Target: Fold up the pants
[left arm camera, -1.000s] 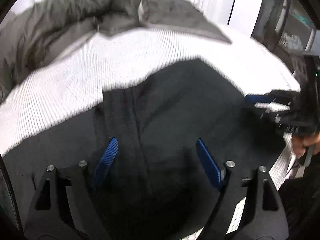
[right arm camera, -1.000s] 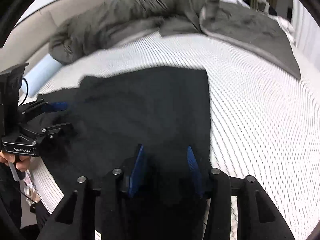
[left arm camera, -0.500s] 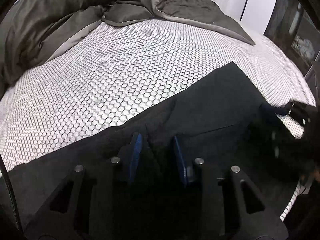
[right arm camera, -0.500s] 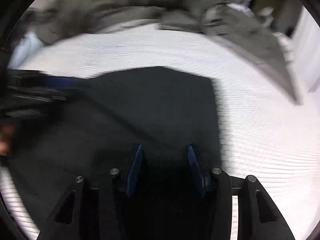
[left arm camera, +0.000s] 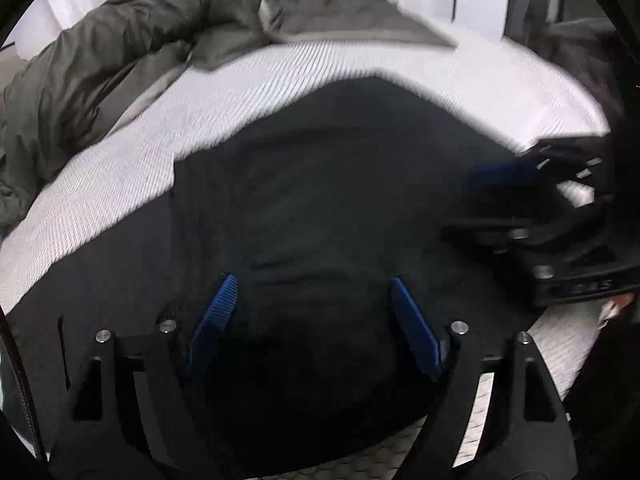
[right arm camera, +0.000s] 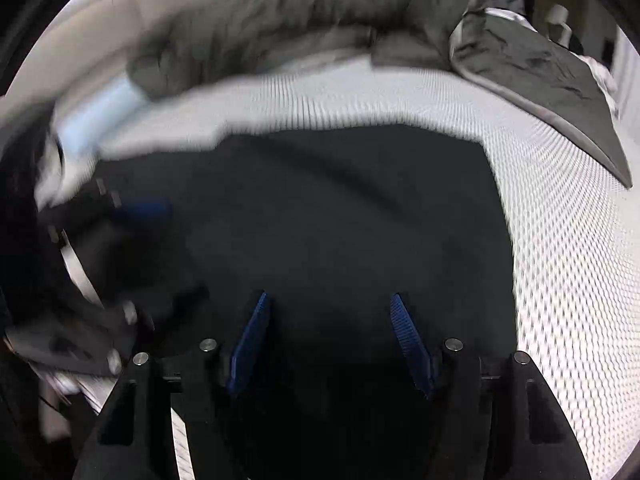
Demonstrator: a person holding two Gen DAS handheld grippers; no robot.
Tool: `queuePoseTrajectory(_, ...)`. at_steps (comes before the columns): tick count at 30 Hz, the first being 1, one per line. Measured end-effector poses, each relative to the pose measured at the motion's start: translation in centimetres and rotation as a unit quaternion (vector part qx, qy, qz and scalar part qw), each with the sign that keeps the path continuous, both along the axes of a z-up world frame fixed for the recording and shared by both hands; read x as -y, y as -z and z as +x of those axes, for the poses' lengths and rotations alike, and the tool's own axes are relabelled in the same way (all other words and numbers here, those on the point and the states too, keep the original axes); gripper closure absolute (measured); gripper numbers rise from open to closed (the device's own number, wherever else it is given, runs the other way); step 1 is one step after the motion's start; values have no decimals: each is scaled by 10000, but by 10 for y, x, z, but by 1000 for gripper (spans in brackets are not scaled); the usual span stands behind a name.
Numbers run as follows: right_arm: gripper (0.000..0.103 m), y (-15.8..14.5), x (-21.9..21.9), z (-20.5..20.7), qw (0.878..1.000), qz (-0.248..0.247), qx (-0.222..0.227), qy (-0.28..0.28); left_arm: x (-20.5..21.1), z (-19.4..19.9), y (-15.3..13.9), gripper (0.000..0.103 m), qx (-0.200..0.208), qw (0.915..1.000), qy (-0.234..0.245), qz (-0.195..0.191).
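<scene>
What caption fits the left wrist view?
Left gripper, jaws opening, above black pants on a white mesh mattress; right gripper alongside.

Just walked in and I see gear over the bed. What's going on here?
A person is folding dark pants spread on a white mesh-patterned bed, holding a two-finger claw in each hand. The left claw and the right claw both hang over the fabric, jaws opening, the blue pads clear of the cloth, so nothing is gripped. A rumpled grey duvet lies at the far end of the bed.
</scene>
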State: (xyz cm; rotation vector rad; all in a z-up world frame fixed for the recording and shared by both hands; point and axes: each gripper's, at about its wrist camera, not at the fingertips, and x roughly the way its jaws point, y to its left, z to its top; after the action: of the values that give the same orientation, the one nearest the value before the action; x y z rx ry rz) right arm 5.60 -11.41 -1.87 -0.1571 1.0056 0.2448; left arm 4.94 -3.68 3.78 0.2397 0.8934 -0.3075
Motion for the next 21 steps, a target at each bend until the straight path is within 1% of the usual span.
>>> queuePoseTrajectory(1,40,6,1,-8,9994,-336,70,-17,-4,-6,4,22,61,10000,-23,-58)
queuePoseTrajectory(3,39,3,12,-18,9971,-690,299,149,-15,-20,4,17,183,9996,-224,-11)
queuePoseTrajectory(4,39,1,18,-21,9961,-779,333,252,-21,-25,5,16,214,9993,-291,-5)
queuePoseTrajectory(6,28,-2,42,-32,9929,-907,406,651,-37,-38,3,16,167,9986,-492,-93)
queuePoseTrajectory(7,26,-4,57,-37,9931,-727,423,823,-52,-48,0,16,137,9974,-656,-268)
queuePoseTrajectory(8,26,-4,67,-39,9940,-524,408,869,-65,-55,-3,15,126,9958,-794,-440)
queuePoseTrajectory(9,26,-7,74,-43,9944,-250,368,956,-80,-64,-8,12,120,9933,-923,-689)
queuePoseTrajectory(10,25,-11,77,-46,9940,-109,396,1019,-98,-77,-15,10,130,9888,-1106,-991)
queuePoseTrajectory(12,19,-20,82,-47,9921,204,568,1100,-134,-85,-25,9,254,9801,-1580,-1173)
queuePoseTrajectory(13,17,-26,84,-54,9903,425,689,1131,-156,-97,-31,5,368,9718,-1882,-1375)
queuePoseTrajectory(14,14,-35,86,-64,9862,777,859,1179,-173,-105,-34,3,462,9638,-2078,-1608)
queuePoseTrajectory(15,12,-39,88,-70,9830,1003,949,1208,-192,-114,-37,1,545,9531,-2327,-1857)
queuePoseTrajectory(16,12,-43,89,-73,9796,1220,1015,1231,-212,-121,-37,1,584,9394,-2675,-2061)
queuePoseTrajectory(17,11,-47,93,-80,9764,1431,1048,1228,-228,-124,-34,1,562,9276,-2973,-2191)
queuePoseTrajectory(18,11,-49,95,-82,9743,1590,1049,1206,-245,-127,-29,2,519,9114,-3347,-2339)
queuePoseTrajectory(19,11,-50,95,-86,9728,1704,1057,1159,-264,-130,-20,4,452,8881,-3723,-2659)
queuePoseTrajectory(20,11,-50,96,-89,9721,1759,1067,1122,-279,-133,-12,5,374,8716,-3861,-2998)
queuePoseTrajectory(21,11,-50,96,-89,9724,1763,1056,1103,-291,-133,-5,11,324,8568,-3929,-3323)
